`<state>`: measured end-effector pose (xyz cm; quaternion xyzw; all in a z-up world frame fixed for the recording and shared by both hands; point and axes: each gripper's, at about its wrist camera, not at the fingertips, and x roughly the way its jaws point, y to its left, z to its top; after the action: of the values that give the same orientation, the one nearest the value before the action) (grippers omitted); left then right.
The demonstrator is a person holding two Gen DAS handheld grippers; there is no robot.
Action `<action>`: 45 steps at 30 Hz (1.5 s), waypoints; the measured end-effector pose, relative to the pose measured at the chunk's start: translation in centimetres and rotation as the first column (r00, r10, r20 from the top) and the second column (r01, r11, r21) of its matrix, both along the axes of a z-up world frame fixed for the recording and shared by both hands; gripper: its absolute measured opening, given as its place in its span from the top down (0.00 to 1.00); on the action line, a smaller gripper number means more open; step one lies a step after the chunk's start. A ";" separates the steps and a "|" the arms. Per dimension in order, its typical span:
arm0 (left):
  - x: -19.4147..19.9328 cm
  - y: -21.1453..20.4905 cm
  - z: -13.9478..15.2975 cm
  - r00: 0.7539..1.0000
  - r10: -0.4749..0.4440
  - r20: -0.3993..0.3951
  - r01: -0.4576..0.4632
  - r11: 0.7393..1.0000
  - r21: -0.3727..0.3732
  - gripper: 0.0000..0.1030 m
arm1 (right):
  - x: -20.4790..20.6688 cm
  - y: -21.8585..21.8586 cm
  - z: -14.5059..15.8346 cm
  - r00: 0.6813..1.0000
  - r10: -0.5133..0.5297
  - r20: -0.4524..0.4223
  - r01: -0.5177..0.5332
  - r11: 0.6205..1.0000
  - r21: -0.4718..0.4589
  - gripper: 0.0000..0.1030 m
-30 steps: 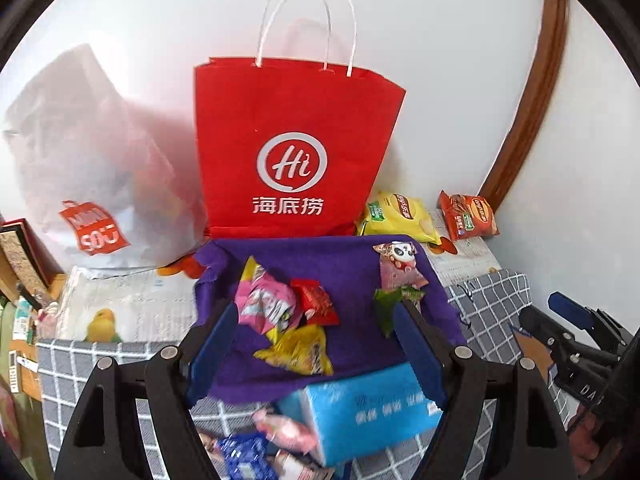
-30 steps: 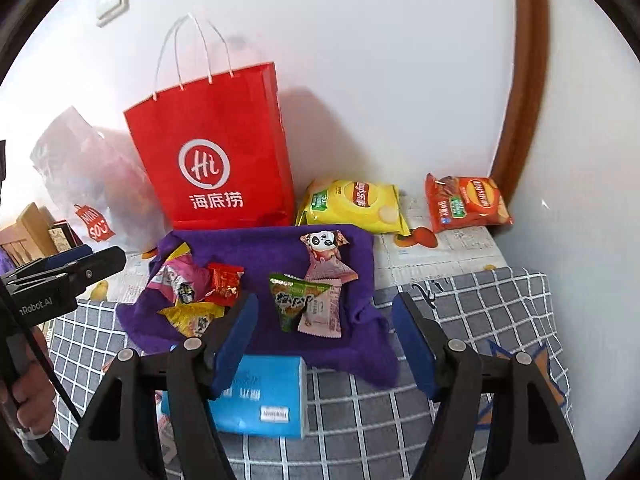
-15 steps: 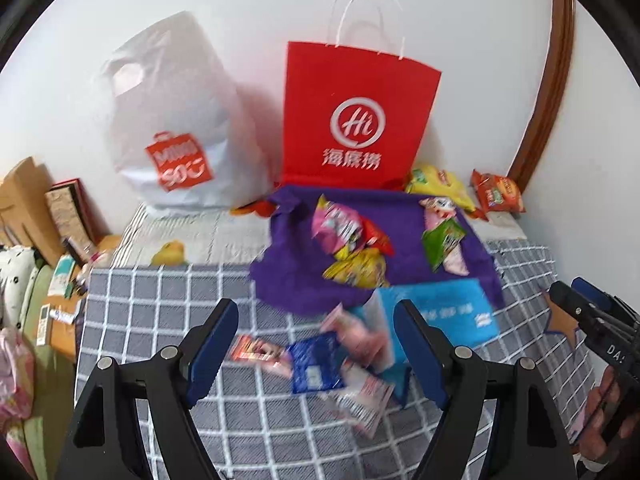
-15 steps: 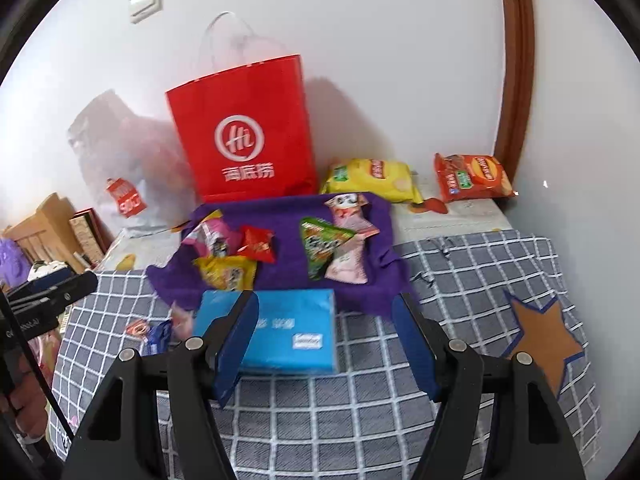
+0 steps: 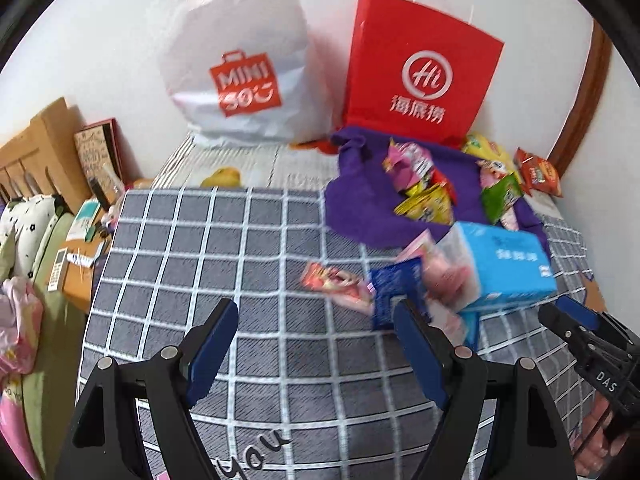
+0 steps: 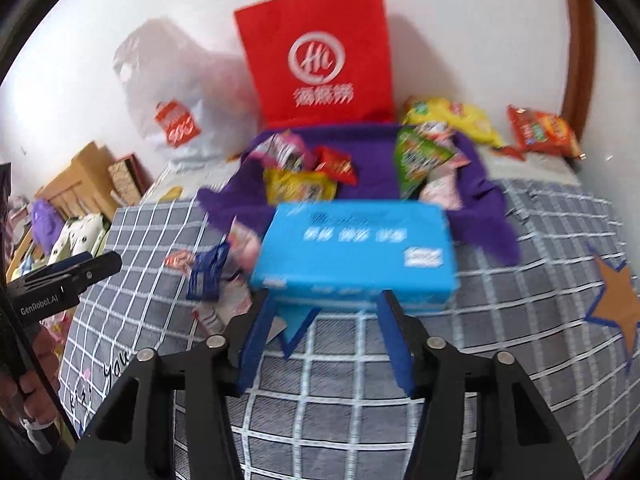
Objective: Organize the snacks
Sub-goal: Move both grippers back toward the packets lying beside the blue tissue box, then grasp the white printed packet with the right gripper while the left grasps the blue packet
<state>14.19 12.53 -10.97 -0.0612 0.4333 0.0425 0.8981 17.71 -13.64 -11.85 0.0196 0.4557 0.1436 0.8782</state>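
Note:
A blue box [image 6: 356,252] lies on the grey checked cover [image 5: 240,280], in front of a purple cloth [image 6: 368,148]. The cloth holds several snack packets, among them a yellow one [image 6: 300,186] and a green one [image 6: 420,156]. Loose packets lie left of the box: a red one [image 5: 336,284] and a blue one [image 5: 392,292]. My right gripper [image 6: 325,304] hovers just short of the box; its jaws are closing with nothing between them. My left gripper [image 5: 314,320] stands open over bare cover, near the red packet.
A red paper bag [image 5: 420,80] and a white plastic bag [image 5: 240,80] stand against the wall. Yellow [image 6: 452,116] and red chip bags [image 6: 540,132] lie at the back right. A wooden bed frame [image 5: 36,152] and a cluttered side table [image 5: 80,264] are on the left.
Both grippers have drawn back and sunk toward the cover, so the cloth and bags look farther off. The left view has swung left. The right jaws have narrowed.

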 end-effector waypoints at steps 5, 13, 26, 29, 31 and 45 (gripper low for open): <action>-0.6 0.8 -2.0 1.000 0.011 -0.029 -0.012 1.000 -0.004 0.24 | 0.2 2.1 -2.5 0.998 0.050 -0.041 -0.050 0.999 0.003 0.49; -1.2 2.0 -3.2 0.998 0.028 -0.050 -0.030 0.999 -0.026 0.23 | 0.0 6.0 -4.6 0.983 0.182 -0.027 -0.183 0.983 -0.031 0.37; -1.4 1.9 -3.5 0.997 0.032 -0.066 -0.032 0.999 -0.004 0.23 | 1.0 8.7 -7.2 0.962 0.269 -0.043 -0.271 0.960 -0.066 0.31; -1.5 1.6 -3.3 0.997 0.032 -0.065 -0.032 0.999 0.001 0.23 | 1.1 9.0 -7.5 0.957 0.288 -0.028 -0.289 0.955 -0.060 0.30; -1.7 1.4 -3.2 0.997 0.031 -0.065 -0.031 1.000 0.006 0.23 | 1.0 9.1 -7.5 0.951 0.307 -0.031 -0.308 0.950 -0.056 0.33; -0.7 -1.1 -3.7 0.997 0.014 -0.072 -0.014 1.000 -0.001 0.24 | -2.9 1.3 -4.9 0.976 0.218 -0.018 -0.218 0.976 0.002 0.56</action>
<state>13.50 11.47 -14.70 -0.0634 0.4650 0.0506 0.8816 14.85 -12.31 -16.78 -0.0293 0.4631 0.2388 0.8530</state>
